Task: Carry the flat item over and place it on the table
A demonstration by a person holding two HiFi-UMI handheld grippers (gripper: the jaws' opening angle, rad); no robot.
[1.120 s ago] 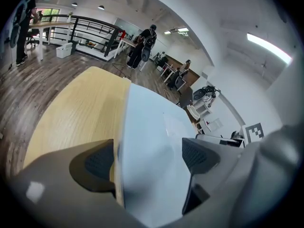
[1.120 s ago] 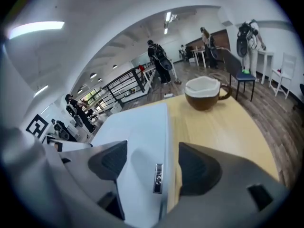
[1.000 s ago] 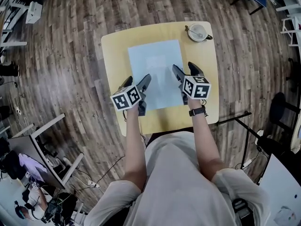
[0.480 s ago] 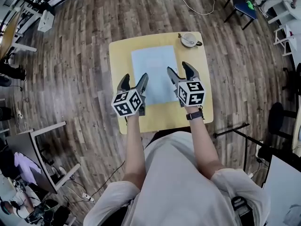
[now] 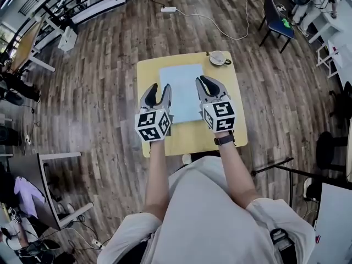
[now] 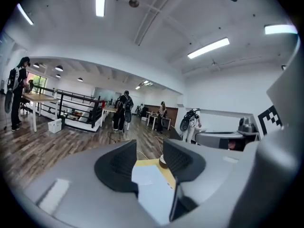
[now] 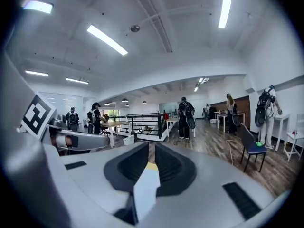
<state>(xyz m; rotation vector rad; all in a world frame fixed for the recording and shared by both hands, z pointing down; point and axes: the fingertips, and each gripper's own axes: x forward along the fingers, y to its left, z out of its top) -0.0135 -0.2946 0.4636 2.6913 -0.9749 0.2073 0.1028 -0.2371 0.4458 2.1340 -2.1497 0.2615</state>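
The flat item, a pale blue sheet [image 5: 181, 92], lies flat on the small yellow table [image 5: 190, 137]. Both grippers hover above its near edge, apart from it. My left gripper [image 5: 157, 89] has its jaws closing with a gap still between them; through that gap the left gripper view shows the sheet [image 6: 152, 186] far below. My right gripper [image 5: 204, 82] has its jaws closing and almost together. Only a sliver of sheet [image 7: 145, 189] and table shows past them in the right gripper view. Nothing is held by either gripper.
A round white dish-like object [image 5: 218, 58] sits at the table's far right corner. A dark chair [image 5: 273, 15] and a floor cable [image 5: 220, 23] lie beyond. A white desk [image 5: 55, 164] stands near left. Several people [image 6: 124, 109] stand far off.
Both grippers' jaws have gone from wide open to narrow, the right almost together. The grippers have lifted away from the table, which looks smaller. The sheet has stayed flat on the table.
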